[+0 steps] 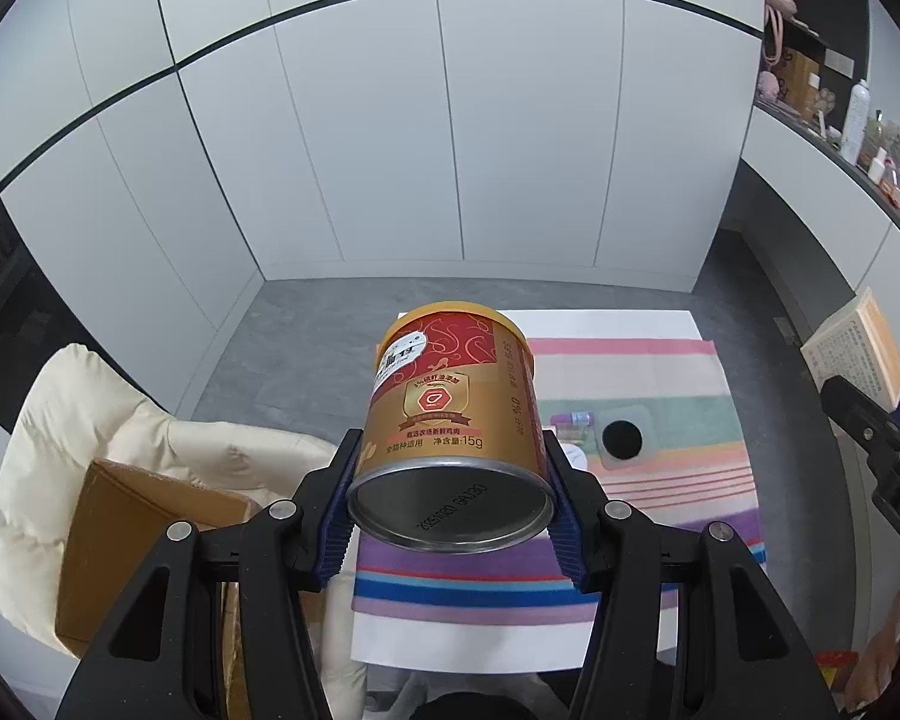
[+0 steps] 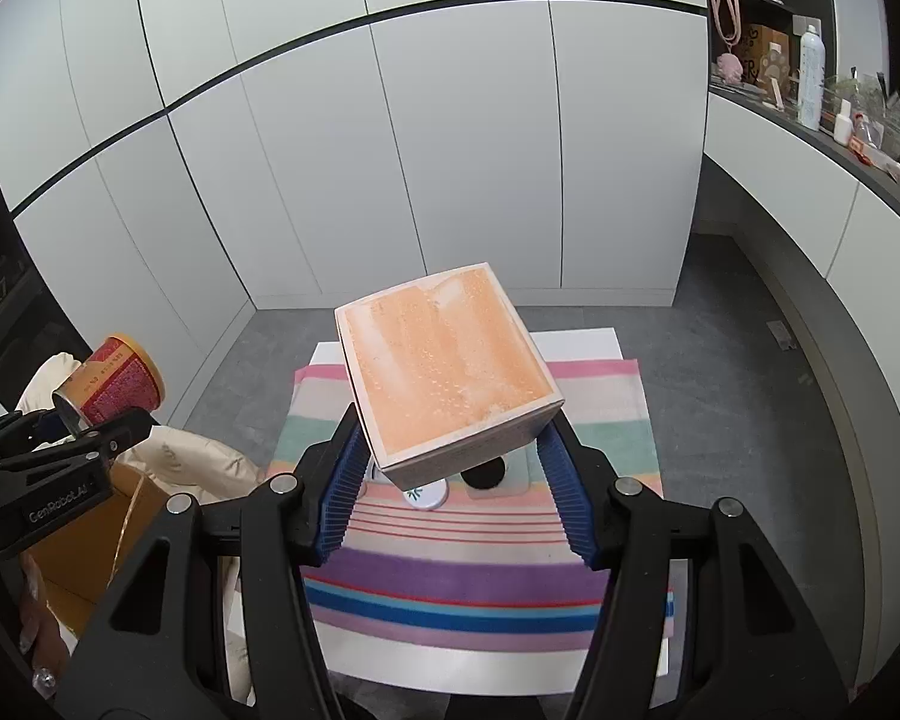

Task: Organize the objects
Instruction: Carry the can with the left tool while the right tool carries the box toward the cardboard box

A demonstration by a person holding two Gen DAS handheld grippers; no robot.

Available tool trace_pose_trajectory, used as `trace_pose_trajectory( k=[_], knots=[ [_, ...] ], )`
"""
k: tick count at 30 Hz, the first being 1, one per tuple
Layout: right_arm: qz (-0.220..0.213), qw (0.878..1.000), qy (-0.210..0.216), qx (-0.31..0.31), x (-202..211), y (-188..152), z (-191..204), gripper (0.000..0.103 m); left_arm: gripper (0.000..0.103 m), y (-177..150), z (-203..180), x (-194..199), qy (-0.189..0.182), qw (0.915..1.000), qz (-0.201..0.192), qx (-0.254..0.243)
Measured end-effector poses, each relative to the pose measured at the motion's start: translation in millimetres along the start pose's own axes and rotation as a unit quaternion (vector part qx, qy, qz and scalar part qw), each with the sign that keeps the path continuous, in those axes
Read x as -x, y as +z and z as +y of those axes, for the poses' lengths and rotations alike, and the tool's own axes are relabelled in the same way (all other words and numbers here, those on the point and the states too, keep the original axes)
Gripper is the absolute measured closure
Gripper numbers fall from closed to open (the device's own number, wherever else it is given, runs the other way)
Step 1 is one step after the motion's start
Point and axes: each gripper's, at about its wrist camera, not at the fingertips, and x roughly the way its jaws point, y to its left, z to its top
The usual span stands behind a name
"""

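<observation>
While both grippers are raised above the worktop [image 2: 576,341], each grips a thing of its own. The left gripper [image 1: 450,501] is clenched on a gold and red tin [image 1: 450,420], its blue pads pressing the sides near the metal bottom, which faces the camera; the tin tilts away, with its yellow lid end toward the white cupboards [image 1: 390,138]. Seen from the right wrist, the same tin [image 2: 117,387] hangs off the left side of the worktop, above a cream padded coat [image 2: 186,462] and a brown cardboard box [image 2: 90,546].

The right gripper [image 2: 450,474] is clenched on an orange and white box [image 2: 450,372], tilted with one corner pointing down between the blue pads; its lower right edge meets the right pad, though the contact on the left is partly hidden. From the left wrist the box [image 1: 858,348] shows at the far right, held in the air.

Under them a striped cloth [image 2: 468,576] covers most of the white worktop. Near the cloth's middle lies a pale square pad with a black disc [image 1: 623,438] on it, a small round white lid [image 2: 429,495] just to its left, and a little purple-capped bottle [image 1: 573,418] beside them. A shelf [image 2: 810,120] at the right edge carries bottles and clutter.
</observation>
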Motion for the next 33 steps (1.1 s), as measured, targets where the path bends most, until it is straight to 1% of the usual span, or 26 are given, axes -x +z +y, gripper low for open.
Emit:
trace_pose_trajectory(
  k=[5, 9, 11, 13, 16, 18, 22, 25, 27, 29, 31, 33],
  knots=[
    [0.001, 1.0, -0.01, 0.008, 11, -15, 5, 0.044, 0.047, -20, 1, 15, -0.009, 0.9999, 0.002, -0.009],
    [0.004, 1.0, -0.009, 0.011, 23, -33, 8, 0.044, 0.047, -36, 4, 26, -0.019, 0.9997, 0.011, -0.01],
    [0.01, 1.0, -0.004, 0.01, 27, -43, 9, 0.044, 0.047, -48, 6, 32, -0.016, 0.9996, 0.019, -0.011],
    [0.014, 1.0, 0.003, 0.008, 33, -54, 10, 0.044, 0.047, -61, 6, 39, -0.02, 0.9994, 0.022, -0.018],
    [0.022, 1.0, 0.001, 0.009, 41, -70, 11, 0.044, 0.047, -80, 8, 48, -0.03, 0.9987, 0.033, -0.024],
    [0.027, 1.0, 0.003, 0.01, 45, -79, 11, 0.044, 0.047, -92, 11, 54, -0.04, 0.9982, 0.038, -0.022],
    [0.038, 0.999, 0.004, 0.006, 54, -95, 7, 0.044, 0.047, -109, 17, 63, -0.046, 0.9981, 0.039, -0.013],
    [0.043, 0.999, 0.004, 0.002, 60, -105, 6, 0.044, 0.047, -118, 20, 64, -0.05, 0.9977, 0.044, -0.007],
    [0.042, 0.999, 0.0, -0.001, 65, -113, 4, 0.044, 0.047, -126, 24, 60, -0.065, 0.9958, 0.064, 0.003],
    [0.045, 0.999, -0.006, -0.001, 68, -121, 3, 0.044, 0.047, -133, 27, 57, -0.075, 0.9943, 0.075, 0.012],
    [0.053, 0.999, -0.011, 0.002, 71, -130, 5, 0.044, 0.047, -139, 30, 55, -0.074, 0.9939, 0.08, 0.013],
    [0.064, 0.998, -0.012, 0.004, 72, -139, 5, 0.044, 0.047, -143, 34, 53, -0.063, 0.9949, 0.078, 0.01]
  ],
)
